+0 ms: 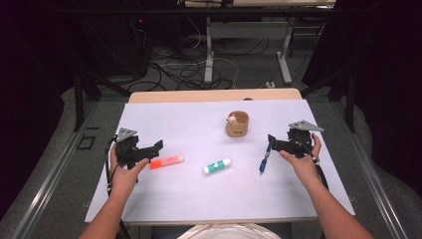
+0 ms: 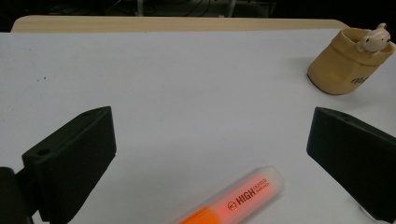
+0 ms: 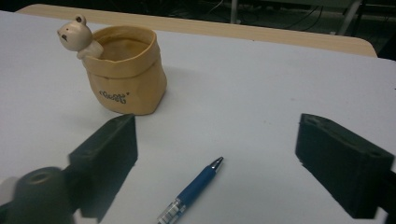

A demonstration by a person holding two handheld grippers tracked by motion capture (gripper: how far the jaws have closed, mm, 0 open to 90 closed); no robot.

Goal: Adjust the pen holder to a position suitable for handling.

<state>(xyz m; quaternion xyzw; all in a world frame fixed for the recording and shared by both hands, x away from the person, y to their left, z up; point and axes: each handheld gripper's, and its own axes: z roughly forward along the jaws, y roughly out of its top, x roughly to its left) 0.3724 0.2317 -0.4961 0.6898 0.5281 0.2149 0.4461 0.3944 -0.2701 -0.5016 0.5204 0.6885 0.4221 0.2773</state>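
An orange highlighter [image 1: 166, 161] [image 2: 236, 201] lies on the white table, just in front of my left gripper [image 1: 158, 145] [image 2: 208, 154], which stands open with wide jaws and nothing between them. A blue pen [image 1: 264, 158] [image 3: 190, 191] lies close below my right gripper [image 1: 271, 140] [image 3: 217, 154], also open and empty. A tan pouch-shaped cup [image 1: 237, 123] [image 2: 345, 63] [image 3: 126, 70] with a small bear figure [image 3: 77, 36] on its rim stands upright at the table's middle back. A white and green glue stick [image 1: 217, 166] lies between highlighter and pen.
The white table top [image 1: 199, 129] has a wooden strip [image 1: 214, 95] along its far edge. Beyond it the floor holds cables and desk legs [image 1: 209, 55]. A person's forearms come in from the bottom.
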